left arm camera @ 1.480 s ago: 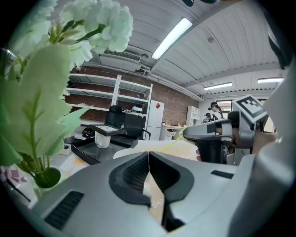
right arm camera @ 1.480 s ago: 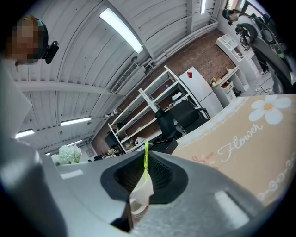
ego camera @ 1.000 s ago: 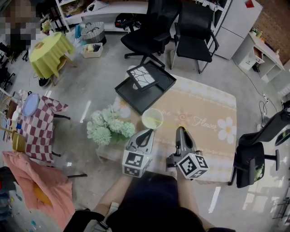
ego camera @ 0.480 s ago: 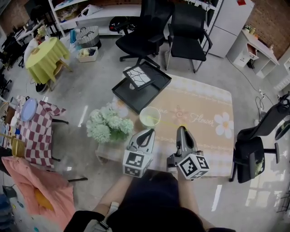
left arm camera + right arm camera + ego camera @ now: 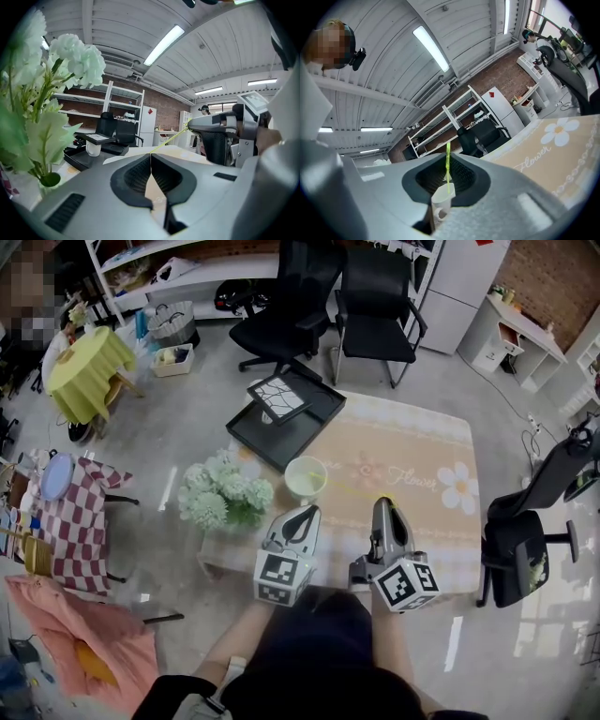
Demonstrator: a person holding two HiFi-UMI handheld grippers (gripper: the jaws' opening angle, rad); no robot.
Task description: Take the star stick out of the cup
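A pale cup (image 5: 307,476) stands on the beige flowered tablecloth (image 5: 427,470), near the table's left side. A thin yellow-green star stick (image 5: 349,491) runs from the cup's mouth to my right gripper (image 5: 382,505), which is shut on the stick's near end. In the right gripper view the stick (image 5: 447,168) rises along the closed jaw line, with the cup (image 5: 442,202) showing below it. The stick's star end is hidden. My left gripper (image 5: 305,513) is shut and empty just in front of the cup. Its view shows the stick (image 5: 169,141) leading to the right gripper (image 5: 188,124).
A bunch of pale green artificial flowers (image 5: 221,497) stands left of the cup. A black tray (image 5: 265,440) with a patterned board (image 5: 279,397) and a white mug (image 5: 93,149) sits at the table's far left corner. Black office chairs (image 5: 375,296) stand beyond, another chair (image 5: 523,542) at right.
Both grippers have lifted slightly, the right one more, still holding the stick. The cup stays where it was. The head view has drifted a little.
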